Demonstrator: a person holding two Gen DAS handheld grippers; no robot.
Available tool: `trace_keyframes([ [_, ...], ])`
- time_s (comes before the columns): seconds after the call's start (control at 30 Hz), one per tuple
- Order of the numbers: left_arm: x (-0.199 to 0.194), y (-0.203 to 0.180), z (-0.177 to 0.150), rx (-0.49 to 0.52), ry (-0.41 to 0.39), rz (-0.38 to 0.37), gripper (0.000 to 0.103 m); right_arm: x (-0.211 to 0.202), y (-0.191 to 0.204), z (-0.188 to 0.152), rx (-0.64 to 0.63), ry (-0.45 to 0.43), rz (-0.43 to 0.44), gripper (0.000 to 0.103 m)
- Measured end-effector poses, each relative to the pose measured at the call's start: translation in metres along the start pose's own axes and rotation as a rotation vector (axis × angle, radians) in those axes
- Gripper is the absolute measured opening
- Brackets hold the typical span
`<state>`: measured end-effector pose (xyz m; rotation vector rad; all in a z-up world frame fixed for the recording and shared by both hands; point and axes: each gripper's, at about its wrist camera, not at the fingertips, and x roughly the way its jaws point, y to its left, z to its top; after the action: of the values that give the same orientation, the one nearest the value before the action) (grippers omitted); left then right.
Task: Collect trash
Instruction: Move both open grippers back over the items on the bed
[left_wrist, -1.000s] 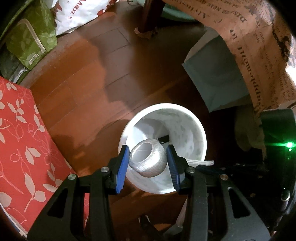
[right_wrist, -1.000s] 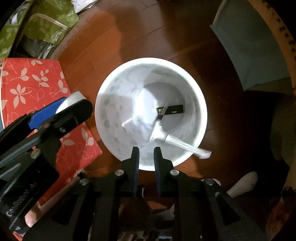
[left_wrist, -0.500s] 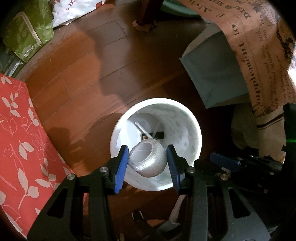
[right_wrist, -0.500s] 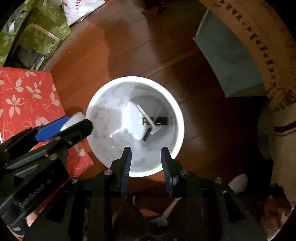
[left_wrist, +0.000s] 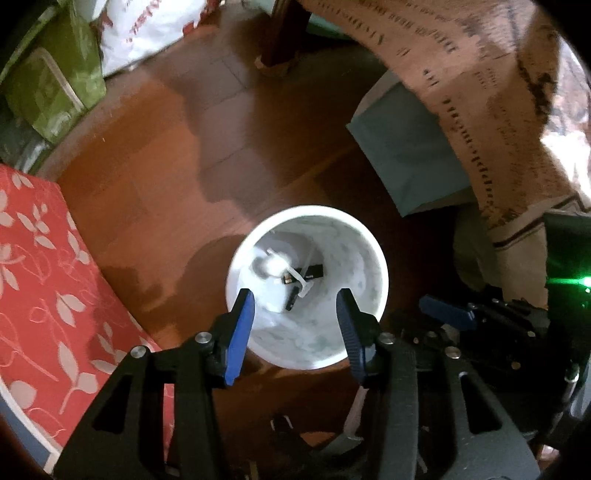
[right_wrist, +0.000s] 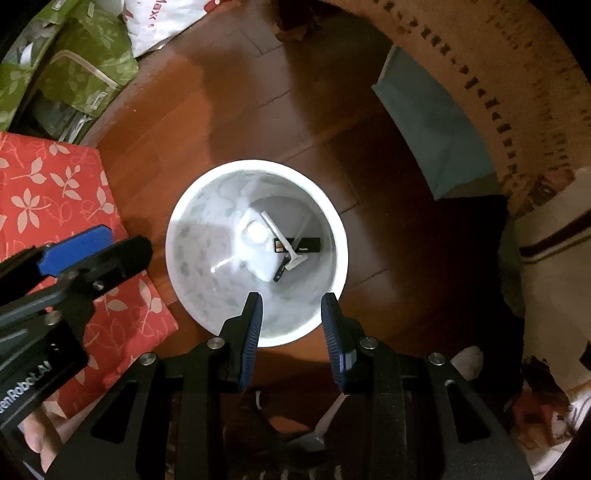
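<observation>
A white waste bin (left_wrist: 373, 254) stands on the wooden floor; it also shows in the right wrist view (right_wrist: 332, 229). Inside lie a white paper cup (left_wrist: 271, 264), a white plastic utensil (left_wrist: 301, 282) and a black wrapper (left_wrist: 314, 271). The right wrist view shows the cup (right_wrist: 255, 234), utensil (right_wrist: 284, 247) and wrapper (right_wrist: 304, 244) too. My left gripper (left_wrist: 295, 310) is open and empty above the bin's near rim. My right gripper (right_wrist: 291, 314) is open and empty above the bin, to the right of the left one.
A red leaf-patterned cushion (left_wrist: 40, 277) lies left of the bin. A teal paper bag (left_wrist: 410, 147) and a printed brown cloth (left_wrist: 498, 92) are at the right. Green bags (right_wrist: 77, 62) and a white plastic bag (left_wrist: 147, 26) lie at the far left.
My left gripper opened and the paper cup it held dropped into the bin. My right gripper opened from nearly shut. The utensil slid from the rim down to the bin's bottom.
</observation>
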<state>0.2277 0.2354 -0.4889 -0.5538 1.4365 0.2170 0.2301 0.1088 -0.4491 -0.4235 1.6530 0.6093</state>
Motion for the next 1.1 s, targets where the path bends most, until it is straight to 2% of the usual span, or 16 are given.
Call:
trace_keyframes([
  [0.2, -0.05, -0.004, -0.005, 0.014, -0.114, 0.019, 0.045, -0.036, -0.007, -0.009, 0.024, -0.107, 0.054, 0.03],
  [0.4, -0.106, -0.02, -0.01, 0.053, -0.253, 0.044, 0.045, -0.09, -0.02, -0.028, 0.048, -0.262, 0.108, 0.03],
  [0.5, -0.129, -0.031, -0.013, 0.071, -0.315, 0.041, 0.045, -0.12, -0.03, -0.037, 0.045, -0.341, 0.105, 0.03],
  [0.83, -0.202, -0.103, -0.021, 0.178, -0.507, -0.004, 0.045, -0.234, -0.072, -0.066, 0.04, -0.628, 0.09, 0.03],
  [1.0, -0.23, -0.153, -0.019, 0.267, -0.593, -0.02, 0.045, -0.287, -0.099, -0.085, 0.05, -0.788, 0.037, 0.03],
  [1.1, -0.241, -0.182, -0.017, 0.3, -0.637, -0.06, 0.045, -0.308, -0.116, -0.094, 0.062, -0.864, 0.018, 0.03],
])
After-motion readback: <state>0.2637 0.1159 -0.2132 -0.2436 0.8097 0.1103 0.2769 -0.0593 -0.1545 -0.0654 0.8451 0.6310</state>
